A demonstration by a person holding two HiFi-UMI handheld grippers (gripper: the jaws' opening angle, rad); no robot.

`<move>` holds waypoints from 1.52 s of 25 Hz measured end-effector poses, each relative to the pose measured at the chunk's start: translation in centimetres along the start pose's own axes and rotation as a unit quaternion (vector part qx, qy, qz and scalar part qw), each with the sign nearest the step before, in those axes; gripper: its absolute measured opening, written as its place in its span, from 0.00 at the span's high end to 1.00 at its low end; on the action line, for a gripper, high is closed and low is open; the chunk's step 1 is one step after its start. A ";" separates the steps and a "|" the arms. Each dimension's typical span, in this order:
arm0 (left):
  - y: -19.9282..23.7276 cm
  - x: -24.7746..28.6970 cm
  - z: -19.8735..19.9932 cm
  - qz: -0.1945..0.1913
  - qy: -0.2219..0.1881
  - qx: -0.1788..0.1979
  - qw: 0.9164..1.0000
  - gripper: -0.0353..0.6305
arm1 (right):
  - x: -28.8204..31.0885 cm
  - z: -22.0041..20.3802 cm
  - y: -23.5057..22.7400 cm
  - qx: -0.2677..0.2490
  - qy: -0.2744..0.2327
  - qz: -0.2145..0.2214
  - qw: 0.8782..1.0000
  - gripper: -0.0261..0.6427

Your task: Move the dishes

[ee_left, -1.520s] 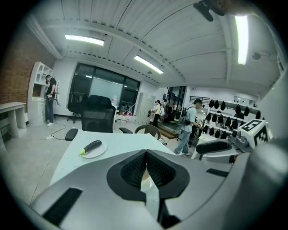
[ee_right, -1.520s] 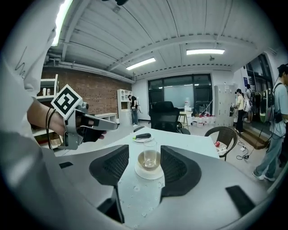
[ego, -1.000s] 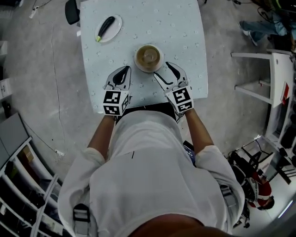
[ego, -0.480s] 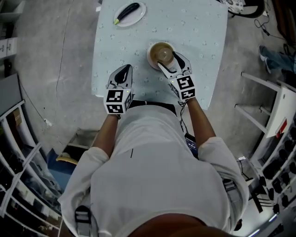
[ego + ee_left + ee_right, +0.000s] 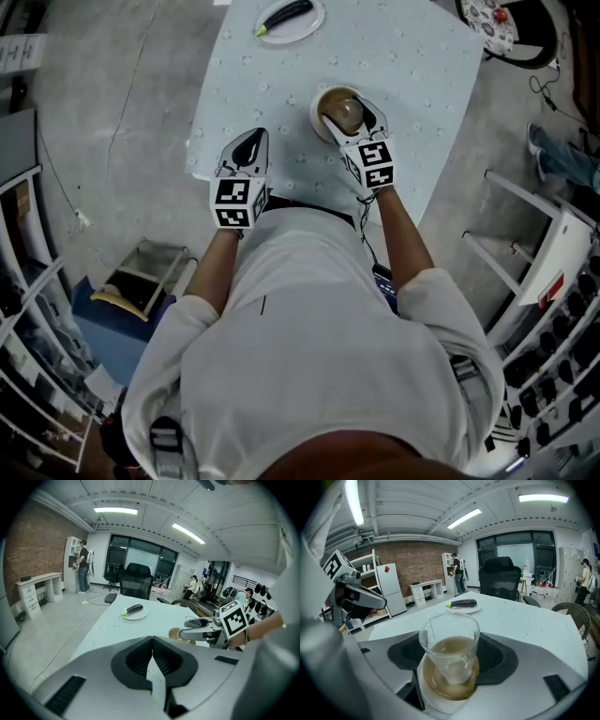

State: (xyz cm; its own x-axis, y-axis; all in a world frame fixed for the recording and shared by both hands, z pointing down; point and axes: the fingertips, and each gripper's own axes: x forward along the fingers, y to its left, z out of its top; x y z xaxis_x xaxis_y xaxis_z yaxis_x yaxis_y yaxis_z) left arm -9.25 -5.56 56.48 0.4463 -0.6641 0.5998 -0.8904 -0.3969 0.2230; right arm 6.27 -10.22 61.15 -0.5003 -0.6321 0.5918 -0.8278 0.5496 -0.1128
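Observation:
A clear plastic cup (image 5: 449, 644) holding brownish liquid stands on a white saucer (image 5: 436, 693) stained brown, near the front of the pale table (image 5: 412, 66). My right gripper (image 5: 349, 120) straddles the cup (image 5: 341, 111); its jaws have just been opening and stand wide, with a pad on either side and neither seen pressing. My left gripper (image 5: 250, 142) hovers over the table's front edge to the left, its jaws shut on nothing (image 5: 152, 656). A white plate with a dark eggplant (image 5: 289, 16) lies at the table's far left (image 5: 133, 612).
A black office chair (image 5: 500, 576) stands beyond the table. A round table (image 5: 502, 26) is at the upper right of the head view. White racks (image 5: 548, 272) stand to the right, shelves to the left, and a box (image 5: 141, 281) sits on the floor.
My right gripper has moved forward and down until the cup and saucer stand between its jaws. My left gripper has shifted a little along the front edge, still shut.

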 end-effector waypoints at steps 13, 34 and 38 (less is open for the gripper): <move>-0.1 0.6 1.1 -0.013 -0.005 0.013 1.000 0.92 | 0.4 0.6 0.0 -0.013 -0.003 -0.011 1.000 0.54; -2.5 1.6 5.7 -0.073 -0.041 0.073 0.994 0.92 | -5.2 7.6 0.2 0.014 -0.081 -0.039 0.996 0.54; -3.3 2.0 6.8 -0.083 -0.052 0.076 0.992 0.92 | -6.8 8.9 0.0 0.009 -0.091 -0.051 0.994 0.54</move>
State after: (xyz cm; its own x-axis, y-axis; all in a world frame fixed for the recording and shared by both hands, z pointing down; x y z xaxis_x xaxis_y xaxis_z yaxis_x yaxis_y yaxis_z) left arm -4.84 -9.85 51.73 0.5998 -0.6406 0.4795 -0.7834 -0.5922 0.1887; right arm 7.46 -10.79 50.02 -0.4491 -0.7739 0.4465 -0.8805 0.4681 -0.0743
